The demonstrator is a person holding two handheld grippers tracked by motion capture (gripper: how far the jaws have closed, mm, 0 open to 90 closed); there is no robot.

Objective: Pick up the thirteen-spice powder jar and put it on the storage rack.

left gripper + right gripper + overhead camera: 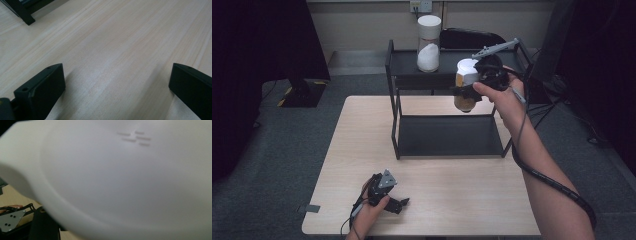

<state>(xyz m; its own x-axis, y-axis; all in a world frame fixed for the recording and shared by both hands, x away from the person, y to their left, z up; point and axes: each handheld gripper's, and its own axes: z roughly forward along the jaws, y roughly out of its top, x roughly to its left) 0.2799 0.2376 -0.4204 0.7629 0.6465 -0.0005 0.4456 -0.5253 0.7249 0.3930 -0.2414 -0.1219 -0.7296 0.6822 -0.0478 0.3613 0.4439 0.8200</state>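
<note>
The right gripper (468, 91) is clamped on a jar (465, 85) with a white lid and brownish contents, the jaws closed about its body just under the lid. It is held in the air in front of the top shelf of the black two-tier rack (395, 80), over the rack's lower shelf and clear of both. The jar's long axis runs close to vertical, lid up and rounded base down, with a slight lean of the top toward the back of the table. In the right gripper view the white lid (130, 177) sits hard against the camera, blurred, with a small raised mark near its upper edge.

On the rack's top shelf, near the middle, a second jar (428, 43) stands upright, taller, with a white lid and white contents; it is well apart from the held jar, to its left and behind it.

The left gripper (401, 204) rests on the wooden table (462, 200) near the front edge, toward the left corner, with the person's left hand (371, 210) around it. Its jaws stand wide apart with bare wood between them in the left gripper view, holding nothing. A foot of the rack (26, 17) shows at the top left of that view.
</note>
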